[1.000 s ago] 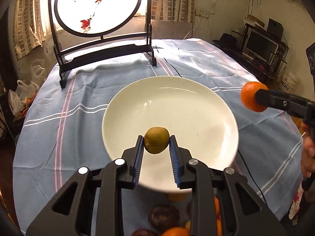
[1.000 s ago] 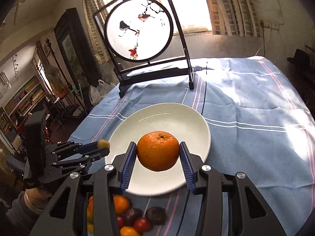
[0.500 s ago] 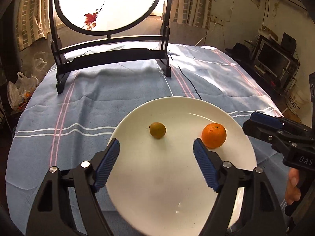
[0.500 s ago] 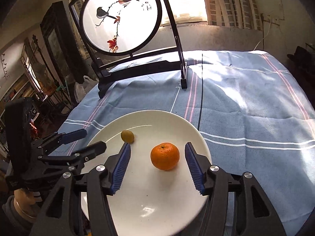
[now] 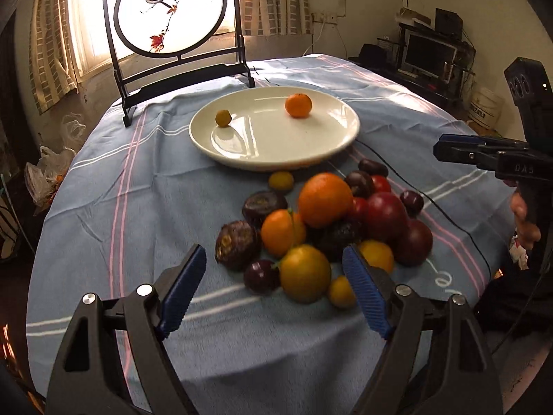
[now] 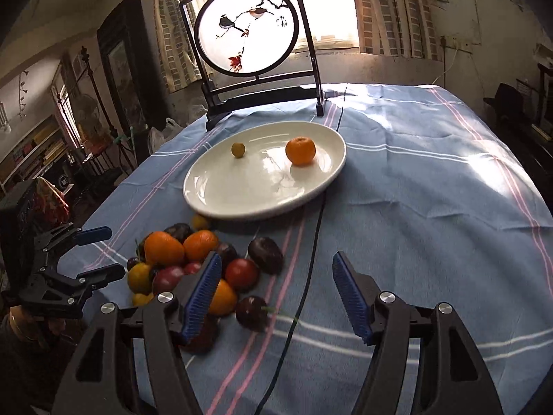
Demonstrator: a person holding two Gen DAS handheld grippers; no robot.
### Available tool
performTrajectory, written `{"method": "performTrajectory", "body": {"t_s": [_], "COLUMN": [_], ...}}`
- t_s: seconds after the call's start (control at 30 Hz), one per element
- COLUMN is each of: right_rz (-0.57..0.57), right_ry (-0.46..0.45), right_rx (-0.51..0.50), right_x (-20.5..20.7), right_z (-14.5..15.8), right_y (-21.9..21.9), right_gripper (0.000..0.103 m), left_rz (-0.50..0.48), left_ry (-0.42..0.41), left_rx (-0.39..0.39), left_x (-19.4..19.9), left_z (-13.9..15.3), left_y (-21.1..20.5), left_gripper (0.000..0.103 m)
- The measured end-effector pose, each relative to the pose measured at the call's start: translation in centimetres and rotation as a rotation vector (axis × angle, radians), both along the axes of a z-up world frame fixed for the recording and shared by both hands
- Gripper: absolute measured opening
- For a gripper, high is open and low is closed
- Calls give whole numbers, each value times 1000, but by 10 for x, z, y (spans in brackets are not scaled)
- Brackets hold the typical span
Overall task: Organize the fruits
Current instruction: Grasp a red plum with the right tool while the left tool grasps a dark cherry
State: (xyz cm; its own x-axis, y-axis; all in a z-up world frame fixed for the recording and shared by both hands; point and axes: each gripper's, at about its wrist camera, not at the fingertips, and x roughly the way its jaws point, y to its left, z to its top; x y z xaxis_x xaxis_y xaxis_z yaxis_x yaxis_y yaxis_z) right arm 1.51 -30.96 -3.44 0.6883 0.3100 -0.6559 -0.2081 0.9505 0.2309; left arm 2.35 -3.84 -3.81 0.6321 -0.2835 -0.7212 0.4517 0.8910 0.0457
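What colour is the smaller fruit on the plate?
Yellowish-green, the small fruit on the white plate; the right wrist view shows it best.

Daylight floods in through the window (image 6: pixel 325 3) far beyond the fingers (image 6: pixel 204 287), blown out white. Sun patches streak the counter (image 6: pixel 432 186); room corners stay dim, edges bow, and the nearest fruit (image 5: pixel 325 200) looks perhaps slightly blurred.

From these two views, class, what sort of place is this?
Probably a lived-in home room: a table under a blue striped tablecloth, a round bird-painted screen before a curtained window, and a cluttered dark shelf.
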Motion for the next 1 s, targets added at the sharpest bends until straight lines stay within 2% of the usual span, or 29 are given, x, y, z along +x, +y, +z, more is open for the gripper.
{"method": "performTrajectory", "body": {"t_s": [0.07, 0.1, 0.13, 0.17, 0.37, 0.5, 0.7, 0.8, 0.9, 1.0], "right_rz": [-2, -7, -12, -15, -16, -8, -2, 0, 3, 7], "right_ry": [24, 34, 41, 47, 26, 30, 44, 52, 54, 52], "right_rx": [5, 7, 9, 11, 11, 9, 18, 24, 22, 15], "right_x": [-10, -13, -15, -18, -35, -39, -40, -38, -37, -37], "right_z": [-8, -11, -13, -14, -11, -13, -16, -18, -19, -18], "right_y": [1, 0, 0, 0, -2, -2, -1, 0, 2, 4], "right_gripper": [67, 67, 67, 67, 67, 67, 67, 67, 67, 67], "left_rz": [17, 26, 29, 27, 36, 60, 102, 118, 88, 83], "left_ry": [0, 6, 25, 47, 44, 30, 54, 56, 98, 90], "left_rx": [2, 0, -9, -23, -27, -29, -117, -49, -17, 13], "left_x": [-8, -8, -7, -6, -9, -10, -2, 1, 5, 11], "left_z": [-8, -12, -15, -18, -21, -18, -10, -18, -30, -37], "left_y": [1, 1, 1, 1, -3, 3, 30, 30, 25, 20], "left_gripper": [77, 65, 46, 41, 40, 44, 43, 43, 35, 32]}}
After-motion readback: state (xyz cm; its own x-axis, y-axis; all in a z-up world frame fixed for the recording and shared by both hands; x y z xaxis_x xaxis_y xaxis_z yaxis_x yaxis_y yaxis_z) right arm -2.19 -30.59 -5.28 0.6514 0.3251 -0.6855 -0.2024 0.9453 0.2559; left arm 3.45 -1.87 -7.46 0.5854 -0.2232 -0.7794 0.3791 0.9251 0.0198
